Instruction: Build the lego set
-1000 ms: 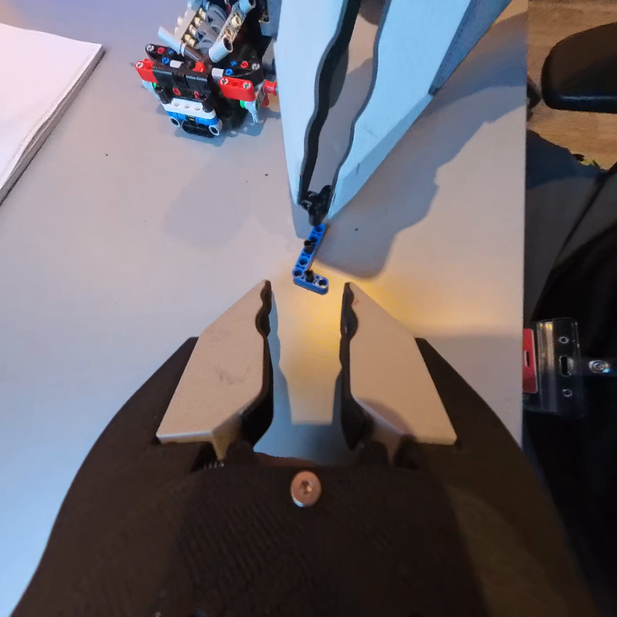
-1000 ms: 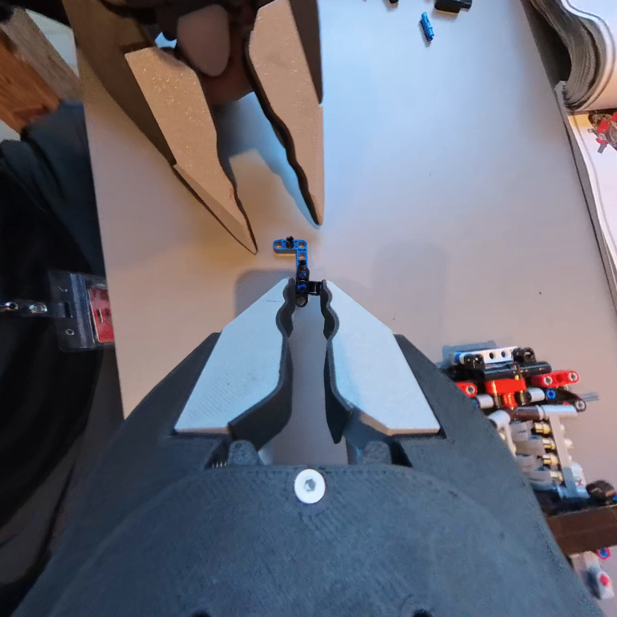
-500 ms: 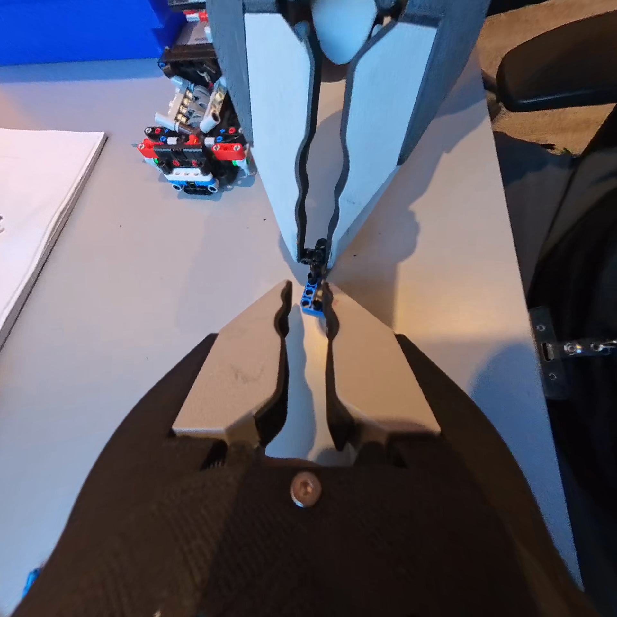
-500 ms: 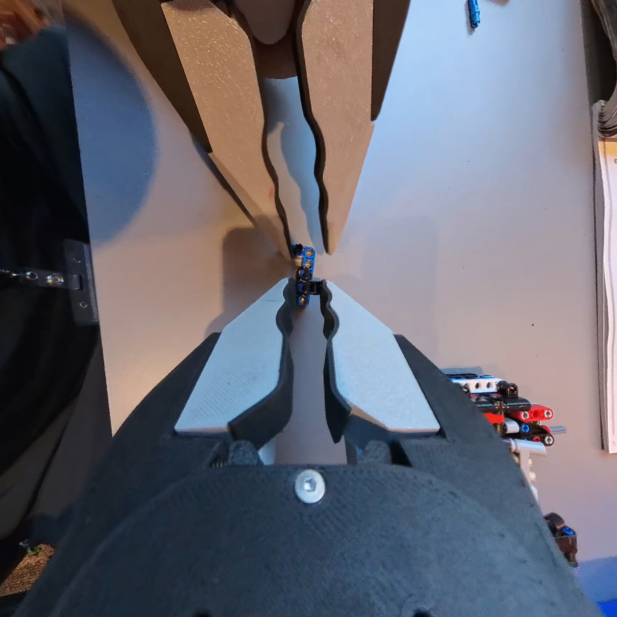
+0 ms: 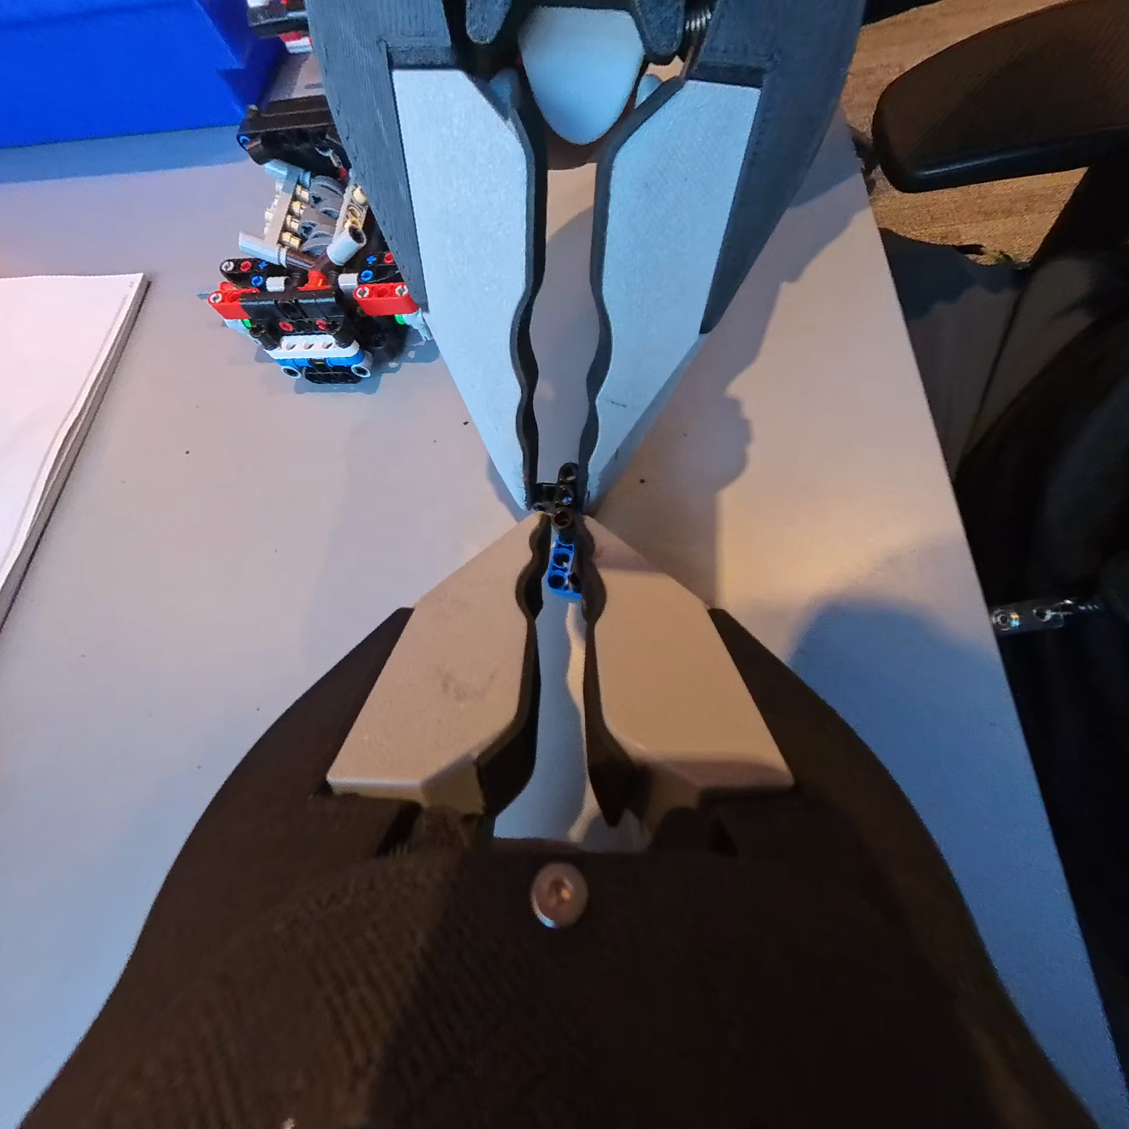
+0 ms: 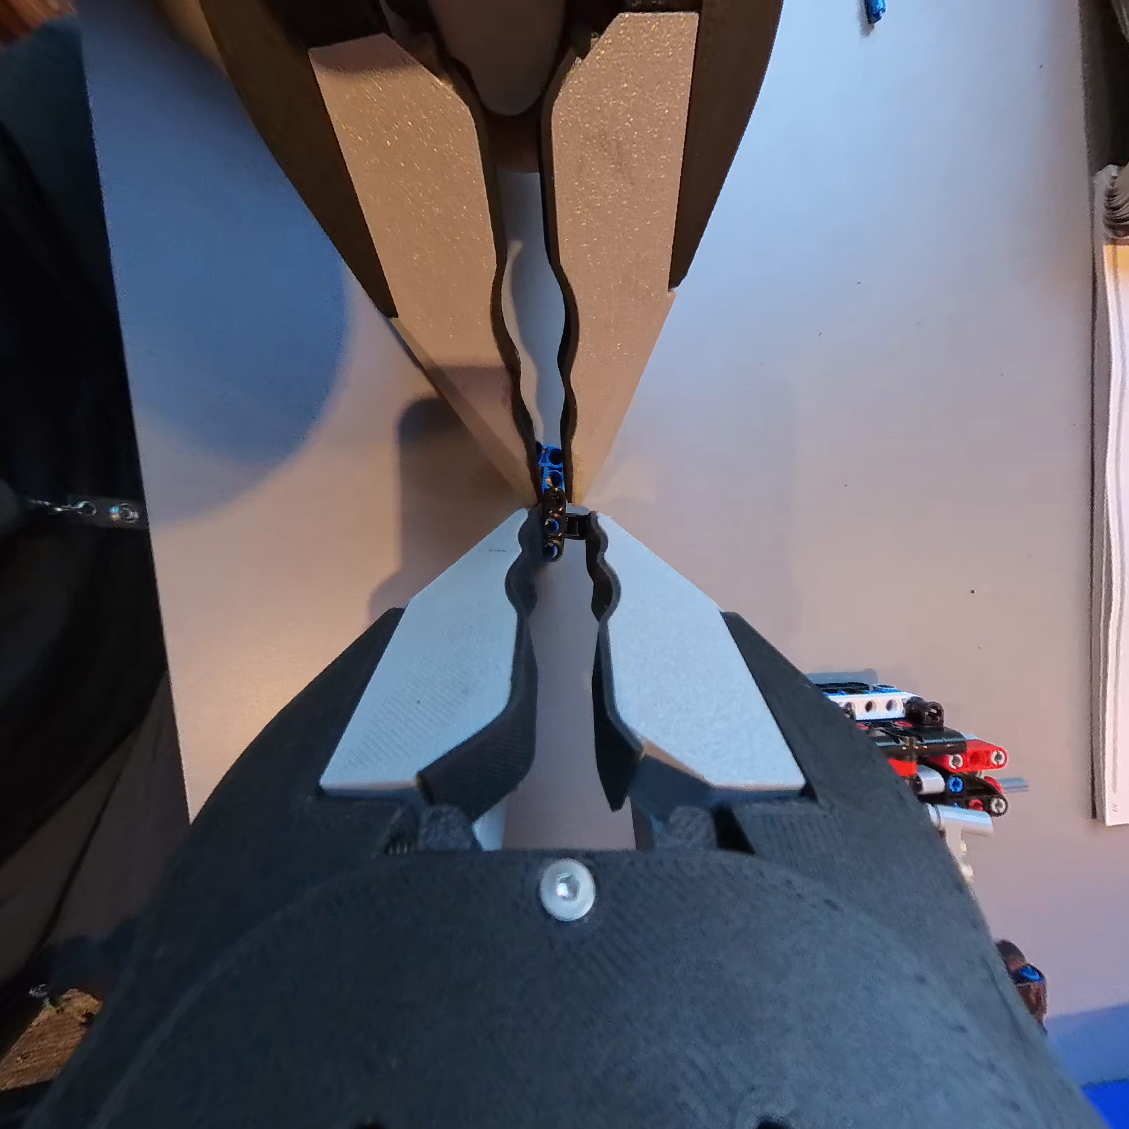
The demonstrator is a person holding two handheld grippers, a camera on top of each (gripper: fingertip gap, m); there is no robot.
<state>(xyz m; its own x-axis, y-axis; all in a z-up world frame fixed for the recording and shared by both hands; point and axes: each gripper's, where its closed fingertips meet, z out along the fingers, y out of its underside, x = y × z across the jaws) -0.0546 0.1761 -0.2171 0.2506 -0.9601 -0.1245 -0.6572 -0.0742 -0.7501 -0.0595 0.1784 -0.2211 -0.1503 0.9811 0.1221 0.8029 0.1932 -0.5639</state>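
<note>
Lego beam (image 5: 563, 565), blue with round holes, sits pinched between the tips of the left claw (image 5: 561, 553), joined end to end with a black piece (image 6: 555, 524) that the right claw (image 6: 557, 531) pinches. Both claws meet tip to tip above the grey table (image 5: 244, 550). Beyond stands the half-built model (image 5: 311, 305), well apart.

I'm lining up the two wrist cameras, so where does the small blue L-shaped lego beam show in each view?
Left wrist view: the small blue L-shaped lego beam sits just above centre, between the tips of the tan-fingered left gripper.
Right wrist view: it shows as a blue sliver above centre, in the far tan gripper's tips, just beyond the grey-fingered right gripper.
Shared landmark: the partly built red, black and white lego model on the grey table.
</note>
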